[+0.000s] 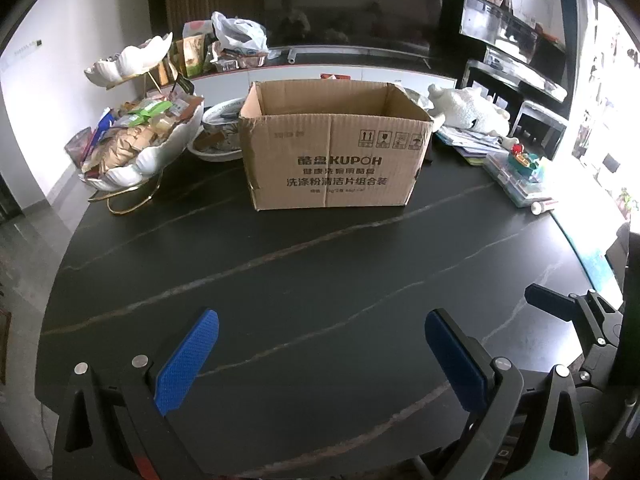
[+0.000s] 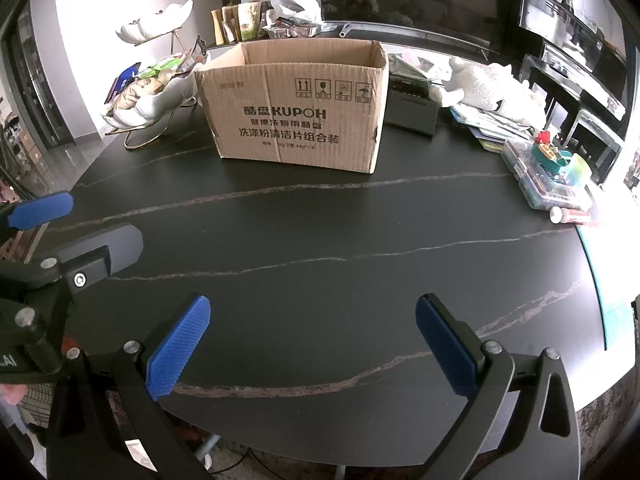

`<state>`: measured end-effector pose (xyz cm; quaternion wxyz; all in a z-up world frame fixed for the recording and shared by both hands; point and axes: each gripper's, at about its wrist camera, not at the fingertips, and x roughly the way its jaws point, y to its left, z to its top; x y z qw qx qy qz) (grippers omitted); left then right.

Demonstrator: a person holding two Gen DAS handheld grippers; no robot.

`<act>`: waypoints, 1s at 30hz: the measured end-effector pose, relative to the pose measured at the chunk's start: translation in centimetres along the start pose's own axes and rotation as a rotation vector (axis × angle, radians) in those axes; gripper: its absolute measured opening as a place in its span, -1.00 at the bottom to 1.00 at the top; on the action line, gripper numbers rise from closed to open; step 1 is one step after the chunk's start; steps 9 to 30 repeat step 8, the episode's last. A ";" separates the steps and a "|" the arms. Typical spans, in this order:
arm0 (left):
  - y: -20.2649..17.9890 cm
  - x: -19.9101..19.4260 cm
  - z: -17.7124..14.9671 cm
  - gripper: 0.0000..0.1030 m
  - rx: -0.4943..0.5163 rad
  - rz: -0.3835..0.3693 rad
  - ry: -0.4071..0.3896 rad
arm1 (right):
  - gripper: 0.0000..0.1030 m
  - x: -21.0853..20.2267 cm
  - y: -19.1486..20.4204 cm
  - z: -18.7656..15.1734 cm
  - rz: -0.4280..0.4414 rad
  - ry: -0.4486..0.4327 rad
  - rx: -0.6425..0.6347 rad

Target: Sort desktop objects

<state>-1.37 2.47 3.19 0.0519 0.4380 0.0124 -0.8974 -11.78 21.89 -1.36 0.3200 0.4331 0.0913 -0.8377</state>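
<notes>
Left wrist view: both grippers' jaws gape empty, so reaching far right could topple the toy boat (image 1: 527, 159) off its case.

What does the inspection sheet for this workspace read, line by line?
Surface: dark table with pale veins, bare in front.
Job's things: open cardboard box upright at the middle; inside hidden.
Clutter: tiered snack stand to its left, patterned bowl beside it; plush toy, papers, plastic cases and a small tube to its right.
Grippers: left gripper and right gripper both open, holding nothing.
Cables: nothing seen on the table.
Surroundings: counter with bags behind, shelves at right.
</notes>
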 end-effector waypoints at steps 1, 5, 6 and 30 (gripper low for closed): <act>0.0 0.0 0.0 0.98 0.001 0.001 0.001 | 0.97 0.0 0.0 0.0 0.000 0.000 0.000; -0.1 0.2 -0.1 0.98 0.006 0.007 0.006 | 0.97 -0.1 0.1 0.0 0.000 -0.001 -0.001; -0.1 0.2 -0.1 0.98 0.007 0.008 0.007 | 0.97 0.0 0.1 0.0 0.000 -0.001 -0.002; -0.1 0.2 -0.1 0.98 0.010 0.012 0.008 | 0.97 -0.1 0.1 0.0 0.001 -0.001 -0.004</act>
